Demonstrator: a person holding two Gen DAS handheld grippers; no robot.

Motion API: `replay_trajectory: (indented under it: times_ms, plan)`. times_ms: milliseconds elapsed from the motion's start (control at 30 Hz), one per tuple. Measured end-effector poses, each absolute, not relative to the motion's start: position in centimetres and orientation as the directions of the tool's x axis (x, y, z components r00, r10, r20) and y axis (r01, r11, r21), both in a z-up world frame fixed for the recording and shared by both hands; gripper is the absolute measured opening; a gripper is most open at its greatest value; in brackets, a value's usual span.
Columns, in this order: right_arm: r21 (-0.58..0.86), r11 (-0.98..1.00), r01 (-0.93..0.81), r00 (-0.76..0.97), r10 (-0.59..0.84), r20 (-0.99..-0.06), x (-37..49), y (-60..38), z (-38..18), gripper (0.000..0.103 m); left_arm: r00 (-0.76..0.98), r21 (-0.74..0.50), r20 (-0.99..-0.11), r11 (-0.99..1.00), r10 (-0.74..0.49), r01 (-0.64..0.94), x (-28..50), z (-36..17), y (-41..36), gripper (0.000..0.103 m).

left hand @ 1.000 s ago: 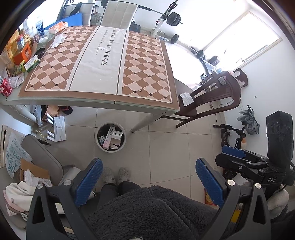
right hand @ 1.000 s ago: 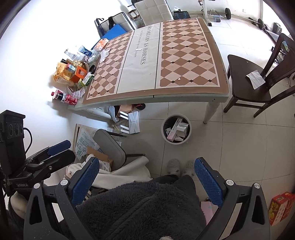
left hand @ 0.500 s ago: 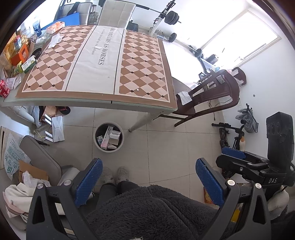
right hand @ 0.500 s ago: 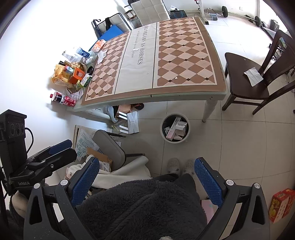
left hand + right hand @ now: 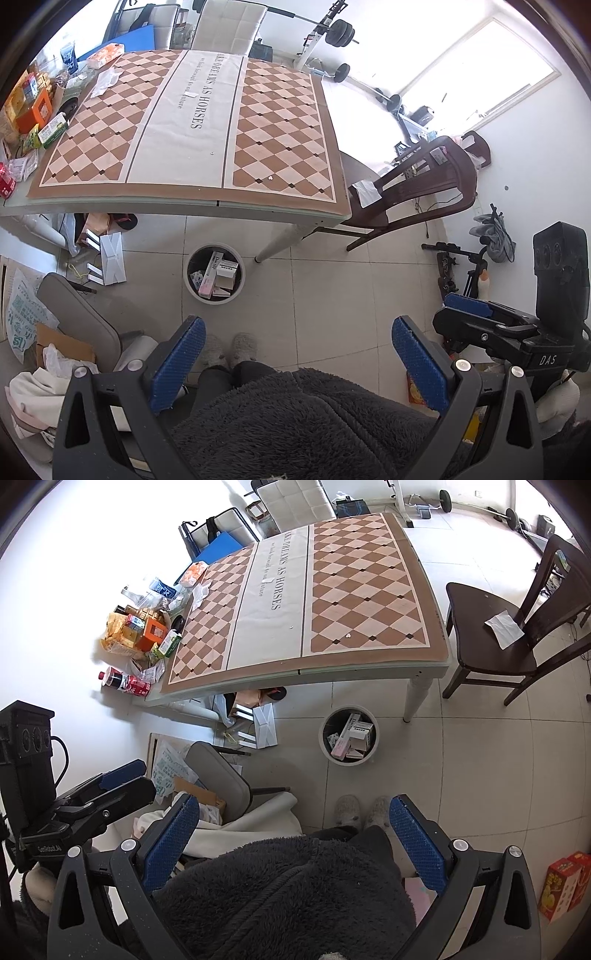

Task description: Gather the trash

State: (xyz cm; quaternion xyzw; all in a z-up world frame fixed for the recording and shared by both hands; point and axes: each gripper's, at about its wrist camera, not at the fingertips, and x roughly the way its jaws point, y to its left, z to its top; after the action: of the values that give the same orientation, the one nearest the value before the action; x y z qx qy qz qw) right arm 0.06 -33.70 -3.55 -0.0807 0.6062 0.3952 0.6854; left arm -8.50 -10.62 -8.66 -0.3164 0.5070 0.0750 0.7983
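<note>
Left gripper point(image 5: 295, 363): jaws spread wide, nothing held, raised above the person's dark fleece lap.
Right gripper point(image 5: 293, 840): jaws likewise spread wide and empty, beside the left one.
Trash bin point(image 5: 215, 273): set on the tiled floor just in front of the table point(image 5: 110, 208), near 1 table leg; cartons and boxes are seen inside.
Left view only: a window point(image 5: 480, 74), barbell weights point(image 5: 340, 33) and grey cloth point(image 5: 495, 236) by the wall.
Right view only: 2 red boxes point(image 5: 563, 884) on the floor, a cola bottle point(image 5: 125, 681) at the table's cluttered edge.
Both views: paper point(image 5: 504, 624) lying on the dark wooden chair point(image 5: 491, 642).
</note>
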Motion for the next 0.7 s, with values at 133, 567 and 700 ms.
replay_trajectory:
  times_ms: [133,567,700]
  plan:
    - [0.368,0.675,-0.639,-0.048,0.443,-0.895,0.13,-33.71,-3.56,0.103,0.476,-0.430,-0.856,0.788,-0.201,-0.441,-8.43,-8.64,-10.67,0.103]
    - [0.370,0.674,-0.639,-0.048,0.445,-0.894,0.19,-33.97,-3.63,0.103,0.476,-0.430,-0.856,0.788,-0.201,-0.440,-8.52,-8.66,-10.65,0.103]
    - [0.371,0.674,-0.638,-0.049,0.446,-0.894,0.14,-34.00,-3.70,0.103,0.476,-0.430,-0.856,0.788,-0.201,-0.440,-8.52,-8.64,-10.68,0.103]
